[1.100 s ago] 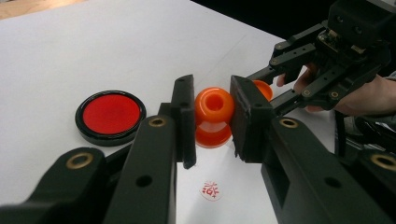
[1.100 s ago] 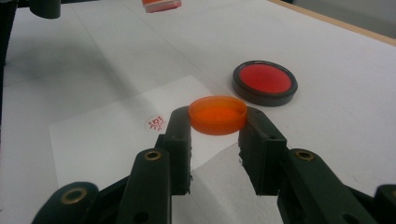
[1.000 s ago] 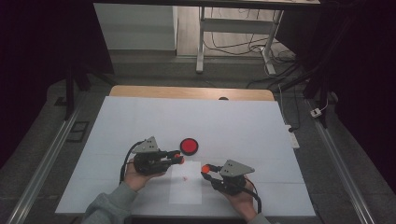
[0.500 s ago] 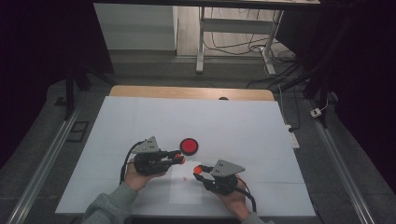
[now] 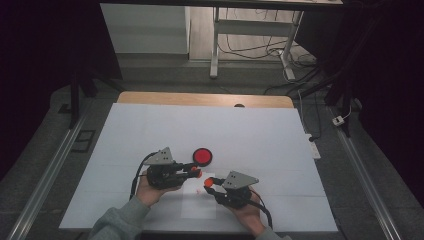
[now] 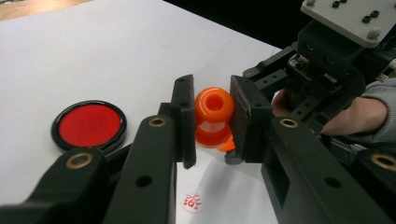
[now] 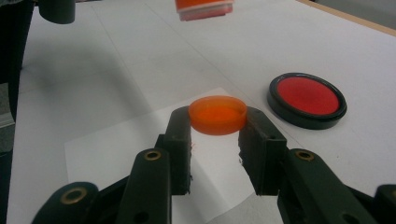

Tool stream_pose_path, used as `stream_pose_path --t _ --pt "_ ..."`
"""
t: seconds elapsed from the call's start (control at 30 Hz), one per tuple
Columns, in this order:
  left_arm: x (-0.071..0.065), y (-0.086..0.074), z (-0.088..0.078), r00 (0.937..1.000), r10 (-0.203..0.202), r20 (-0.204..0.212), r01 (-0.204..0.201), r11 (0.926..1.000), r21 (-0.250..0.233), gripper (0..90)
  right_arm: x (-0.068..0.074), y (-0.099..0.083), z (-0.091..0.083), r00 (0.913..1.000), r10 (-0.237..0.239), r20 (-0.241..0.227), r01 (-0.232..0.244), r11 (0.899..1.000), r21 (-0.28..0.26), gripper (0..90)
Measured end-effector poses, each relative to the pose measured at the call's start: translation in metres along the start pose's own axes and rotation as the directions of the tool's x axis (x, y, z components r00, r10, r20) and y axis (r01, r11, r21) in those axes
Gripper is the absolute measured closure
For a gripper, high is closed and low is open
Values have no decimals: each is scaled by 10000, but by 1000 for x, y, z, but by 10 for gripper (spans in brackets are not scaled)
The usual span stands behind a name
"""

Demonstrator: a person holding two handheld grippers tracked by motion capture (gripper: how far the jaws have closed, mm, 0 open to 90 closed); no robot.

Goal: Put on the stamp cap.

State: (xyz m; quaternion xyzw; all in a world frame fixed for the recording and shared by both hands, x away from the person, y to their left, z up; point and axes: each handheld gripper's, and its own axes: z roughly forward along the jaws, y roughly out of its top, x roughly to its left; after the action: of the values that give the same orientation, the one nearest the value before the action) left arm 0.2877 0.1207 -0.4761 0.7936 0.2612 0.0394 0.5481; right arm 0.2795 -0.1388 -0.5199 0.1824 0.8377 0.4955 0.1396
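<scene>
Since a second ago your right gripper [image 5: 209,183] has slid a bit left and toward you, so it now sits closer to the left gripper [image 5: 198,171]; the left one hasn't budged, and the ink pad hasn't either.

Your left gripper is clamped on the orange stamp [image 6: 213,116], pads pressing on its rounded knob from both sides, and you're holding it up off the table. In the right gripper view you can see the stamp's flat bottom hanging at the top edge of the frame.

Your right gripper is closed on the orange cap [image 7: 217,114], a shallow round lid pinched between the two jaw tips, held level above the sheet of paper [image 7: 140,140]. The cap is off the stamp, and the two are near each other but apart.

As for containers: the round black ink pad [image 7: 307,99] lies open on the white table [image 5: 250,135], just beyond the grippers, filled edge to edge with a red pad. Nothing sits in it or touches it.

On the paper below the stamp there's a small red stamped mark [image 6: 192,202].
</scene>
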Motion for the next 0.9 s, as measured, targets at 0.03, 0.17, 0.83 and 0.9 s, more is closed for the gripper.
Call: stream_pose_path --t 0.03,0.17,0.83,0.9 --pt "0 0 1 10000 16 11 -16 10000 6 716 0 0 0 10000 -1 -7 1 10000 -3 642" --pt "-3 1 6 9999 56 129 -57 9999 96 716 0 1 1 10000 -19 63 19 10000 60 642" --pt "-9 -2 22 9992 122 368 -139 9989 458 716 1 4 1 9999 97 -91 -100 9996 -269 642" --pt "-9 -3 23 9993 123 353 -140 9987 482 717 1 4 1 9999 98 -99 -100 9996 -277 642"
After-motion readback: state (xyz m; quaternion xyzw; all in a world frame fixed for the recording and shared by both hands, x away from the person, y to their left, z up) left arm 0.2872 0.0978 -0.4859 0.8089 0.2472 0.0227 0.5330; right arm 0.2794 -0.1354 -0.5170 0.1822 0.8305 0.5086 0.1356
